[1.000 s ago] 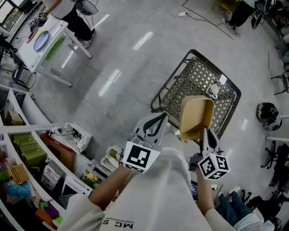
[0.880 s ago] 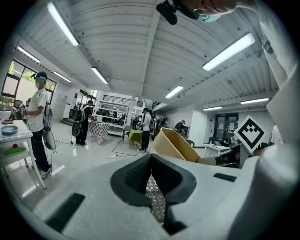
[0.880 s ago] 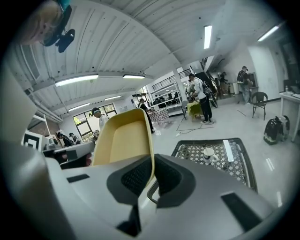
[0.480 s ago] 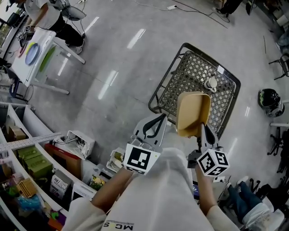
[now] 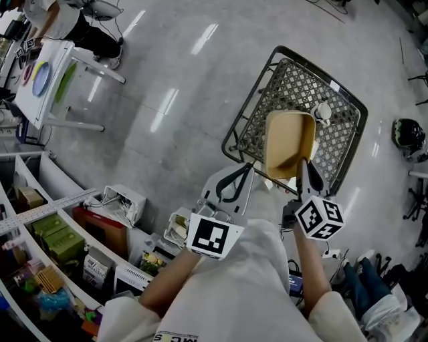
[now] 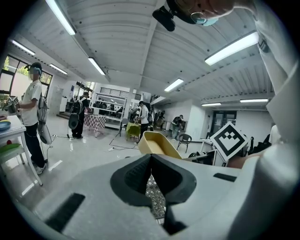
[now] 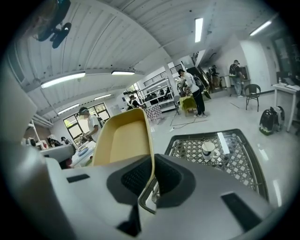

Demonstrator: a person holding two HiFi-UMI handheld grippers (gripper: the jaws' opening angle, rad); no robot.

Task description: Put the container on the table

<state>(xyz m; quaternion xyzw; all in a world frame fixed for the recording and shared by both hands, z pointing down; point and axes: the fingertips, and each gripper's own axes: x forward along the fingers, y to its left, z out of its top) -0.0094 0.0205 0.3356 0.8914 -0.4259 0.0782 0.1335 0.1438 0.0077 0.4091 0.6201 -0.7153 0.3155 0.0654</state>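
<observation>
In the head view my right gripper (image 5: 303, 168) is shut on the rim of a tan plastic container (image 5: 289, 143) and holds it in the air over a black wire basket (image 5: 267, 110) on the floor. The right gripper view shows the container (image 7: 123, 138) tilted up, its thin wall pinched in my right gripper (image 7: 152, 183). My left gripper (image 5: 237, 180) floats beside it, shut and empty, and its own view (image 6: 151, 161) catches the container (image 6: 158, 143) to the right. A white table (image 5: 63, 83) stands far off at the upper left.
A small white cup (image 5: 323, 111) lies in the basket. The table carries a blue plate (image 5: 41, 79), and a person (image 5: 63, 20) stands by it. Shelves with boxes (image 5: 47, 230) curve along the left. A dark helmet (image 5: 406, 135) lies on the floor at the right.
The head view has shifted a little. The right gripper and container sit slightly higher in the picture, still over the basket. The left gripper has kept its place.
</observation>
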